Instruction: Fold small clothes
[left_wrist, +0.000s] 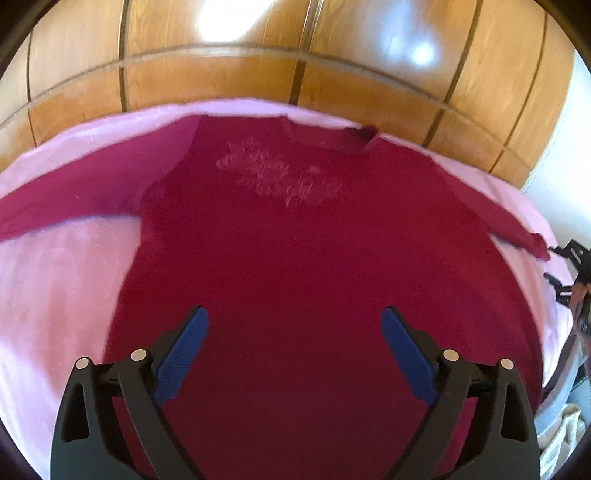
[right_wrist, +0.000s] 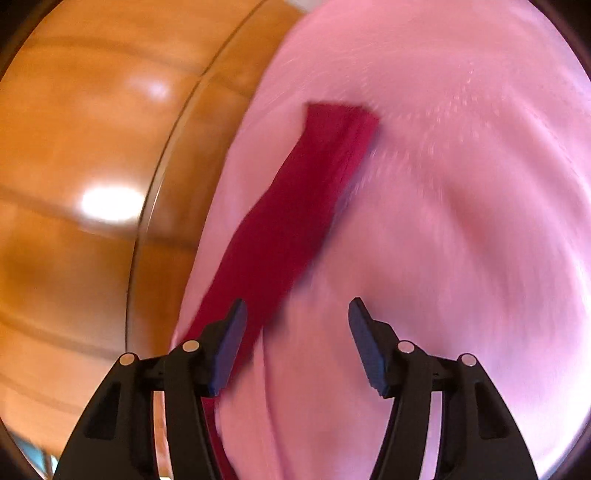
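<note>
**Grippers both empty over spread shirt: folding not begun**

Left gripper (left_wrist: 294, 325): jaws wide apart, nothing between pads, hovering above lower body of shirt. No contact w/ fabric visible.

Right gripper (right_wrist: 297, 317): jaws parted, roughly half span, nothing clamped. Positioned beside right sleeve (right_wrist: 295, 221), which passes under and behind its left finger; touching or not, can't tell (motion blur).

Item: dark red long-sleeved shirt (left_wrist: 295, 229), laid flat, front up, pale print (left_wrist: 284, 177) on chest, neckline (left_wrist: 365, 134) at far edge. Location: on pink blanket (left_wrist: 55, 280), in front of wooden panelled wardrobe (left_wrist: 221, 74).

Left sleeve (left_wrist: 74, 195): stretched out sideways, flat. Right sleeve: likewise extended, cuff lying on blanket well clear of body.

Status, est.: spreading/smoothing looks done; no fold made yet, sleeves and body all single layer as far as seen.

Remaining, est.: sleeves in across body, sides in, hem up toward neckline. Lower hem out of view, condition unknown.
</note>
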